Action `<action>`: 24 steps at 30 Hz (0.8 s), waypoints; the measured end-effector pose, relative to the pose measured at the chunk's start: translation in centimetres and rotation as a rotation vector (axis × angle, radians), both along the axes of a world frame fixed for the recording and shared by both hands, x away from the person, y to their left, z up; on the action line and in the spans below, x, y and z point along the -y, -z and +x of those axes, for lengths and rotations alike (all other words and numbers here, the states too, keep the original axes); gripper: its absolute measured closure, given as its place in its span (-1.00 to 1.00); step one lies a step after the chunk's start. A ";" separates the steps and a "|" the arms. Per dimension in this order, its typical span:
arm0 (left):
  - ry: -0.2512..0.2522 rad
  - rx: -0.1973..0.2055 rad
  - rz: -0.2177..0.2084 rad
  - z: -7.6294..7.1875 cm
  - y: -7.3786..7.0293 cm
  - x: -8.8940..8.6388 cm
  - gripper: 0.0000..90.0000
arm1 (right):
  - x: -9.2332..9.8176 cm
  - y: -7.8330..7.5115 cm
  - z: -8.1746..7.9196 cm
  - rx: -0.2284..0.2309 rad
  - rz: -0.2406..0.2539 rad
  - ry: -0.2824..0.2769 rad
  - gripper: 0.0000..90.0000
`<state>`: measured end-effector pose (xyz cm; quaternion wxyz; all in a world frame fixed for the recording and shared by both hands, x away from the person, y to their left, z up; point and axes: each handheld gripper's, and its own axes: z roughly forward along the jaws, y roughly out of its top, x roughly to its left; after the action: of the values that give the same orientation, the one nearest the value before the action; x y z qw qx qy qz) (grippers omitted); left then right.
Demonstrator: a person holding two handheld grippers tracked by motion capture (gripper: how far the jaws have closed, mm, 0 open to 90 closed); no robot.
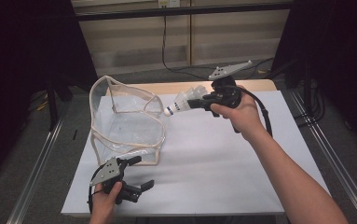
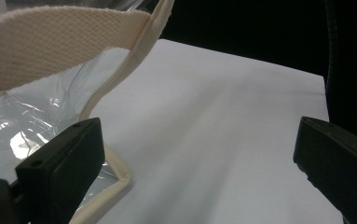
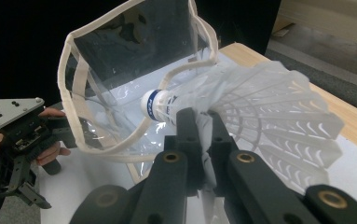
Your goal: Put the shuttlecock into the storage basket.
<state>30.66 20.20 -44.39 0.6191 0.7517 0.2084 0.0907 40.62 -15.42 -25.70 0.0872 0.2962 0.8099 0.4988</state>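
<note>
From above, a person works at a desk covered in white. The right gripper is held above the desk's far side, its jaws pinching the feather skirt of a white shuttlecock, whose cork tip points at the rim of a clear plastic bag trimmed in cream webbing. The bag stands open on the desk's left half. The left gripper, jaws spread, sits low at the near edge, just beside the bag's near corner.

In the left gripper view, the two black jaws stand wide apart with nothing between them; the left one lies against the bag's cream-edged corner, and bare white desk lies beyond.

In the right gripper view, the jaws are pressed together on the shuttlecock's skirt near the blue-banded cork, which hangs just before the bag's open mouth. The other hand holds the left gripper at the lower left.
</note>
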 end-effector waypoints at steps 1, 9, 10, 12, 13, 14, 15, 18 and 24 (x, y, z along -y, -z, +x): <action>0.001 0.001 0.002 0.0 0.0 0.0 -0.95 | -0.1 0.0 0.0 0.001 -0.002 -0.002 0.96; -0.001 0.005 0.009 0.0 0.0 -0.1 -0.95 | -0.6 -0.2 0.1 0.001 -0.009 -0.008 0.96; -0.002 0.005 0.007 0.0 0.0 -0.1 -0.95 | -0.6 -0.2 0.1 0.002 -0.009 -0.008 0.96; -0.001 0.005 0.007 0.0 0.0 -0.1 -0.95 | -0.7 -0.2 0.1 0.001 -0.010 -0.008 0.96; -0.001 0.005 0.009 0.0 0.0 -0.1 -0.95 | -0.8 -0.2 0.1 0.002 -0.010 -0.009 0.96; 0.000 0.005 0.008 0.0 0.0 -0.1 -0.95 | -0.8 -0.3 0.1 0.002 -0.011 -0.009 0.96; -0.001 0.005 0.009 0.0 0.0 -0.1 -0.95 | -0.8 -0.3 0.1 0.001 -0.012 -0.010 0.96; 0.000 0.005 0.006 0.0 0.0 -0.1 -0.95 | -0.9 -0.3 0.1 0.000 -0.011 -0.012 0.96; 0.000 0.004 0.009 0.0 0.0 -0.1 -0.95 | -0.9 -0.6 0.2 0.003 -0.007 -0.011 0.96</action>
<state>30.66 20.33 -44.37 0.6161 0.7544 0.2066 0.0931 40.81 -14.49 -25.07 0.0868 0.2905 0.8130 0.4971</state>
